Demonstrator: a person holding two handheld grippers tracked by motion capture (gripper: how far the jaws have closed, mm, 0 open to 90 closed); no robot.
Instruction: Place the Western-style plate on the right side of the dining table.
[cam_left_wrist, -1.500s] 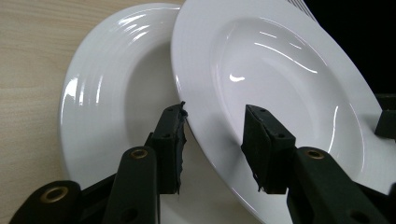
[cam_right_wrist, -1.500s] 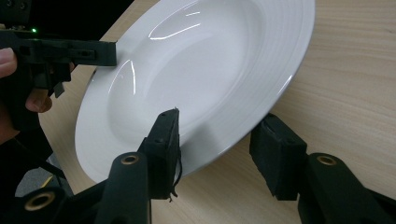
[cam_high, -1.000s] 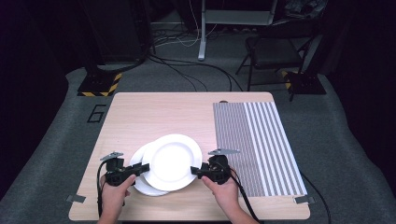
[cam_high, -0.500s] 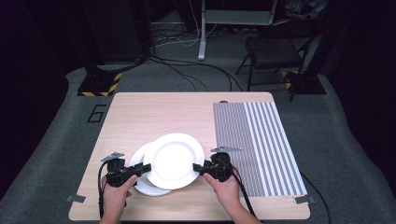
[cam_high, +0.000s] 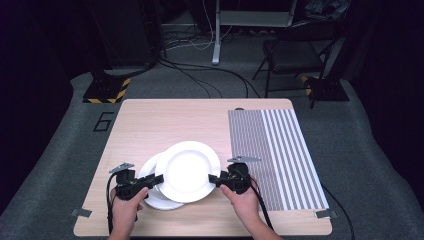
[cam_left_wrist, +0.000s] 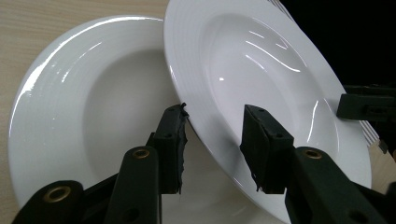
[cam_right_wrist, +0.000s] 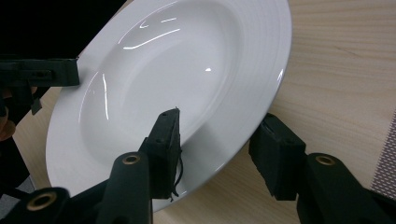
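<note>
plates, 2 of them, sit near the front of the wooden table (cam_high: 150, 125). the upper plate (cam_high: 187, 170) is tilted, overlapping the lower plate (cam_high: 157, 197), which lies flat on the wood. the left gripper (cam_high: 150, 181) straddles the upper plate's left rim, 1 jaw above and 1 below, though whether the pads press on it i cannot tell. the right gripper (cam_high: 216, 179) straddles the opposite rim the same way, with a gap visible beside its outer jaw. a striped mat (cam_high: 280, 155) lies to the right, just beside the right gripper.
</note>
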